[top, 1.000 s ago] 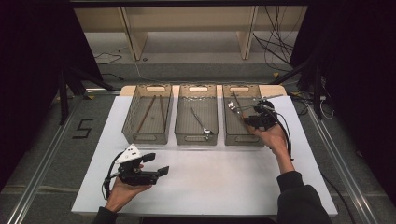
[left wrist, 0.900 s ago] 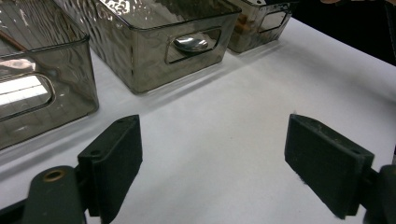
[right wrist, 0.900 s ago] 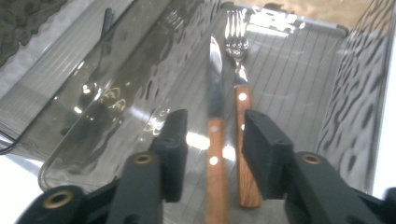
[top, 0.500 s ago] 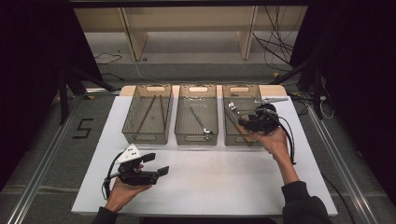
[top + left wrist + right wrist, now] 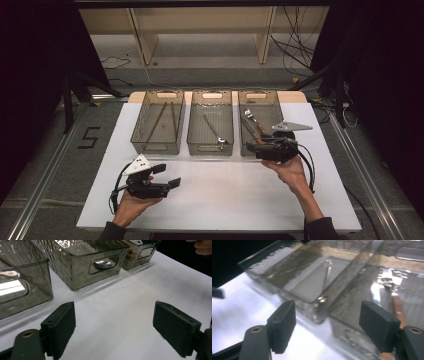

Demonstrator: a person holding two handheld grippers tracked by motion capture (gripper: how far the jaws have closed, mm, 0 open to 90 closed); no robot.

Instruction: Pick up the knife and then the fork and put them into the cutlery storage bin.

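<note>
Three clear bins stand in a row at the back of the white table [image 5: 225, 200]. The left bin [image 5: 157, 142] holds brown chopsticks [image 5: 161, 120]. A spoon [image 5: 215, 131] lies in the middle bin [image 5: 210, 145]. A fork [image 5: 250, 116] and a wood-handled utensil [image 5: 261, 129] lie in the right bin [image 5: 272, 107]. My right gripper [image 5: 255, 150] hovers at that bin's near wall; its jaws have just been opening and stand open with nothing between them [image 5: 327, 325]. My left gripper [image 5: 167, 176] rests open near the table's front left, empty [image 5: 113, 327].
The right gripper view looks over the spoon [image 5: 327, 272] and the fork [image 5: 387, 275]. A wooden shelf [image 5: 200, 30] stands beyond the table, with cables [image 5: 295, 50] on the floor. Metal rails [image 5: 45, 175] run along both sides.
My right gripper has drawn back from over the right bin to its near wall, and its jaws have spread wider. The left gripper has stayed put.
</note>
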